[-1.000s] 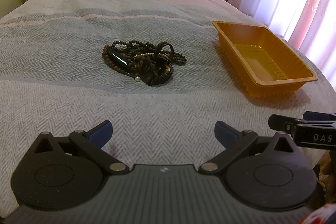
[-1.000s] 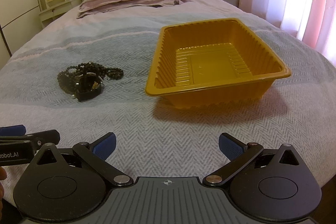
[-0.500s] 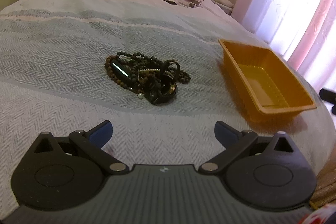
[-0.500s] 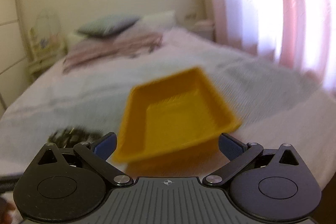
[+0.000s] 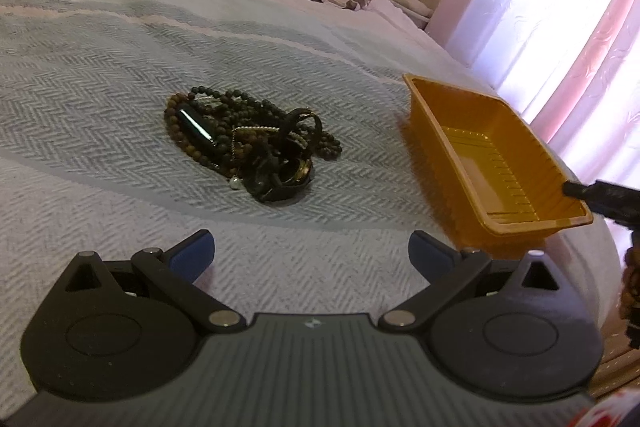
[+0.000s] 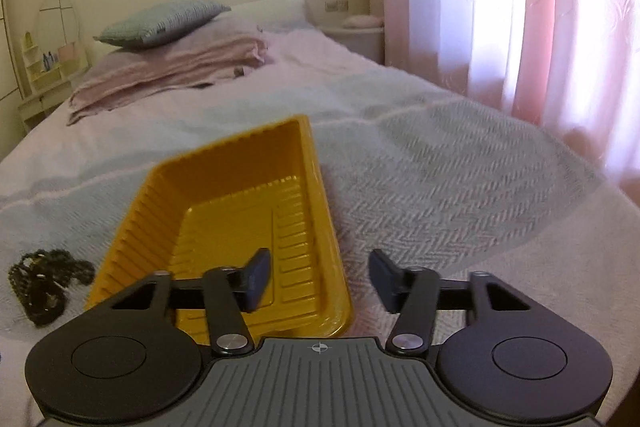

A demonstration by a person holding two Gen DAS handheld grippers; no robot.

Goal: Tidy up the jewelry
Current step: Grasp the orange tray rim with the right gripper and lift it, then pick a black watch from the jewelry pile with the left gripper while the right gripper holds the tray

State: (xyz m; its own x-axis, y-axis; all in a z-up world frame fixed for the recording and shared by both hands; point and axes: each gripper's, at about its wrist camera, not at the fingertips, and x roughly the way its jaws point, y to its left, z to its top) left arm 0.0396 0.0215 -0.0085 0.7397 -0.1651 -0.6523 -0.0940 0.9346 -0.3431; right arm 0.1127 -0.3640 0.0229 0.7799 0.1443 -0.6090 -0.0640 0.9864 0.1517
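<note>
Orange tray: we see the ribbed orange plastic tray (image 6: 240, 211) on the grey herringbone bedspread (image 5: 100, 115), with nothing in it.
Jewelry: our tangled heap of dark bead strings and black straps (image 5: 248, 143) lies on the cover, apart from the tray on its left.
Progress: we judge nothing sorted yet; every piece awaits moving.
Left gripper (image 5: 311, 254): fingers spread wide, nothing between, facing the heap.
Right gripper (image 6: 320, 279): our jaws have just been closing, astride the tray's right wall at its near corner, not yet pinching.

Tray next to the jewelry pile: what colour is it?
Orange-yellow, with ribbed walls and floor. The tray shows best in the right wrist view.
</note>
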